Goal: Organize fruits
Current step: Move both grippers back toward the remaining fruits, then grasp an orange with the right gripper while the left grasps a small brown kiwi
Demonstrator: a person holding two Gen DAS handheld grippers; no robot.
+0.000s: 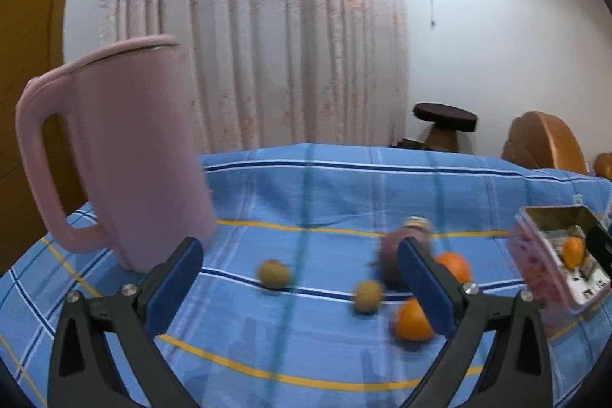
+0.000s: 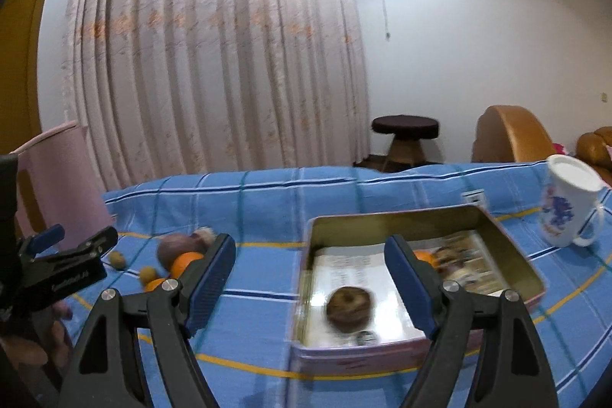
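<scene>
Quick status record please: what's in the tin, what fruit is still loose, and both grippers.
tin: open; holds a brown fruit and an orange
loose fruit: two oranges, two small green fruits, a purple fruit, all on the blue cloth
left gripper: open, empty
right gripper: open, empty
pink jug: upright, left

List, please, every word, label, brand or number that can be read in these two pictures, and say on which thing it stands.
None can be read.
Printed sheet inside the tin box: text lines, blurred.
White mug: blue and pink picture, any lettering too blurred.
Left gripper, right wrist view: embossed lettering on its side, too small.
Small white tag behind the tin: illegible.
</scene>
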